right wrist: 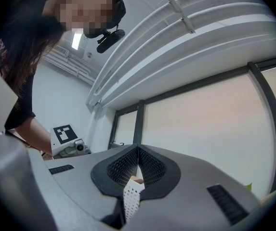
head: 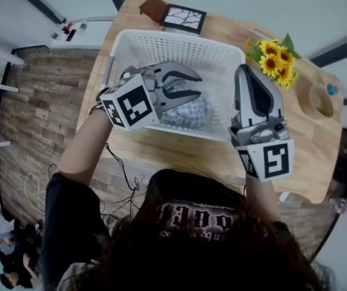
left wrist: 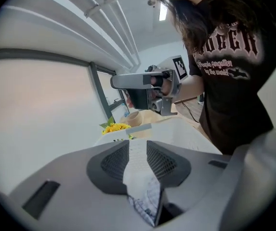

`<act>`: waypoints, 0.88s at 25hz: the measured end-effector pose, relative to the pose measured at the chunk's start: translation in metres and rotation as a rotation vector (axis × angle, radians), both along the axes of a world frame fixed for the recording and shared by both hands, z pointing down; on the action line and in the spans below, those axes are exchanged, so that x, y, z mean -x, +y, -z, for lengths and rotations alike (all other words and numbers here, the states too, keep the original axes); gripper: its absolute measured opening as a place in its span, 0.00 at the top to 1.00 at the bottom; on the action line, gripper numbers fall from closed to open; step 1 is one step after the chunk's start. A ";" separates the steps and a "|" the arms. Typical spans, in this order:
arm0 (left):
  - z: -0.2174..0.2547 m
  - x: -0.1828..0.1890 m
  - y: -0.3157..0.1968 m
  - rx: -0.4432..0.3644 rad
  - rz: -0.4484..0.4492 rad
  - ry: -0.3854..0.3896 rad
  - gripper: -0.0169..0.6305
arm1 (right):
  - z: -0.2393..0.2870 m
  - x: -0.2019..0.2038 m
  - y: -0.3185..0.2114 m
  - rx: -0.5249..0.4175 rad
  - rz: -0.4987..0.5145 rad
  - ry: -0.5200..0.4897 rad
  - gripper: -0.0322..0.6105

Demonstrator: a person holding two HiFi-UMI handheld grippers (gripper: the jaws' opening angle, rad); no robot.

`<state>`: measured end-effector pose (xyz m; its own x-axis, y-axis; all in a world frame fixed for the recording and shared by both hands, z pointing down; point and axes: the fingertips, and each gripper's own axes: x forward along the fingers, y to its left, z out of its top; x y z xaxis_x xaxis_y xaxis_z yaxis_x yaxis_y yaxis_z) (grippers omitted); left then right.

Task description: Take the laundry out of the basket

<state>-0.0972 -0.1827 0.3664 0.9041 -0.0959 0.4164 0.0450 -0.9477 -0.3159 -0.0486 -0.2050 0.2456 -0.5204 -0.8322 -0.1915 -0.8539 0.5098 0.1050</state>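
A white perforated laundry basket stands on a wooden table. A blue-and-white checked cloth lies bunched in it. My left gripper hovers over the basket's middle, pointing right, just above the cloth. In the left gripper view its jaws stand slightly apart; the checked cloth and the basket's wall show through the gap, and nothing is pinched. My right gripper is above the basket's right rim and points away from me. Its tips meet, and perforated basket wall shows lower in the gap.
A bunch of sunflowers lies on the table right of the basket, with a round wooden bowl beyond it. A dark-framed picture rests behind the basket. Cables hang off the table's near edge over a wood-plank floor.
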 end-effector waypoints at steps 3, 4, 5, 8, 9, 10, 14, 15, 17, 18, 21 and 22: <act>-0.010 -0.001 -0.001 0.054 -0.034 -0.049 0.68 | -0.001 0.000 -0.003 -0.001 -0.004 -0.002 0.91; -0.016 -0.001 -0.002 0.074 -0.040 -0.073 0.64 | -0.001 0.001 -0.004 -0.001 -0.005 -0.002 0.91; -0.022 -0.002 -0.002 0.094 -0.045 -0.095 0.59 | -0.001 0.001 -0.005 0.001 -0.005 -0.001 0.91; -0.040 -0.004 0.002 0.156 -0.078 -0.152 0.51 | -0.003 0.001 -0.007 0.009 -0.008 0.001 0.91; -0.047 -0.005 0.006 0.172 -0.097 -0.176 0.46 | -0.003 0.001 -0.008 0.011 -0.009 0.002 0.91; -0.054 -0.005 0.009 0.183 -0.118 -0.205 0.43 | -0.003 0.001 -0.009 0.013 -0.010 0.003 0.91; -0.088 -0.002 0.022 0.218 -0.193 -0.299 0.39 | -0.005 0.000 -0.011 0.018 -0.015 0.006 0.91; -0.093 -0.002 0.024 0.223 -0.203 -0.314 0.38 | -0.005 0.001 -0.012 0.018 -0.015 0.005 0.91; -0.104 -0.001 0.026 0.226 -0.218 -0.349 0.37 | -0.005 0.002 -0.012 0.018 -0.008 0.000 0.91; -0.111 -0.001 0.027 0.226 -0.224 -0.372 0.36 | -0.005 0.002 -0.012 0.018 -0.003 0.000 0.91; -0.129 0.004 0.027 0.219 -0.236 -0.443 0.32 | -0.008 0.003 -0.013 0.024 0.001 0.017 0.91; -0.132 0.005 0.027 0.219 -0.240 -0.455 0.30 | -0.008 0.003 -0.014 0.025 0.003 0.019 0.91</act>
<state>-0.1023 -0.1562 0.4982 0.6140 0.2232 0.7571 0.3535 -0.9354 -0.0109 -0.0519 -0.2189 0.2539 -0.5261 -0.8351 -0.1609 -0.8504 0.5149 0.1081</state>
